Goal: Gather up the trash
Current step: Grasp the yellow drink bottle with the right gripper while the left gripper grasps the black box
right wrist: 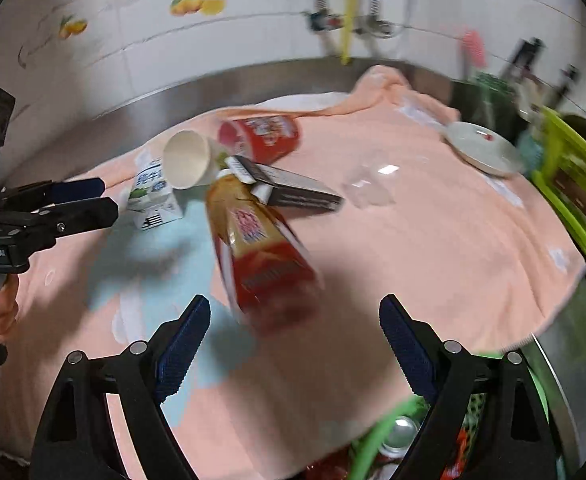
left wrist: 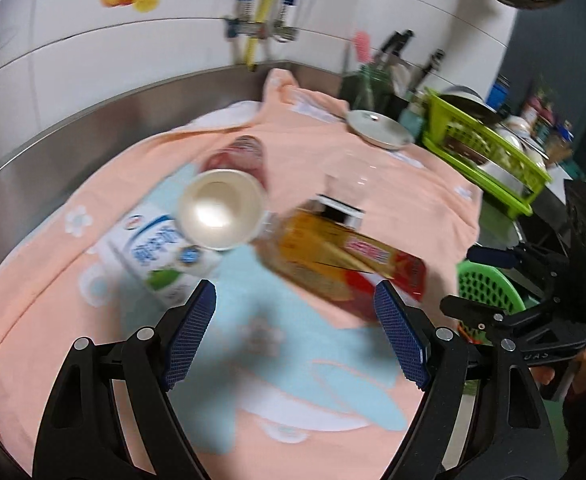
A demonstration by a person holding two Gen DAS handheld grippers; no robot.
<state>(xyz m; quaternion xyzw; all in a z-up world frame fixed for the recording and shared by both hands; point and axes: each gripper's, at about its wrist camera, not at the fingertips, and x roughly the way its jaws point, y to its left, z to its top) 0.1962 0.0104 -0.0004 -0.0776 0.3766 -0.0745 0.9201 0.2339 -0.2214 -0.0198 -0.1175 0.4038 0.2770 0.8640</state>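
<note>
Green basket (right wrist: pixel 377 436) holding can (right wrist: pixel 401 434), wrappers

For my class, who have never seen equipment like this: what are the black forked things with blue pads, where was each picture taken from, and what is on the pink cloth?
No robot here: a person holds a hand-held gripper in each hand, each carrying a camera looking along its jaws. One picture is from the left gripper, the other from the right gripper. Both stand open and hold nothing. On the pink and blue towel lie trash items: a white paper cup, a white and green milk carton, a red round tub, a plastic bottle with an orange and red label, a dark flat box and a clear crumpled plastic piece. A green bin below already holds cans.
</note>
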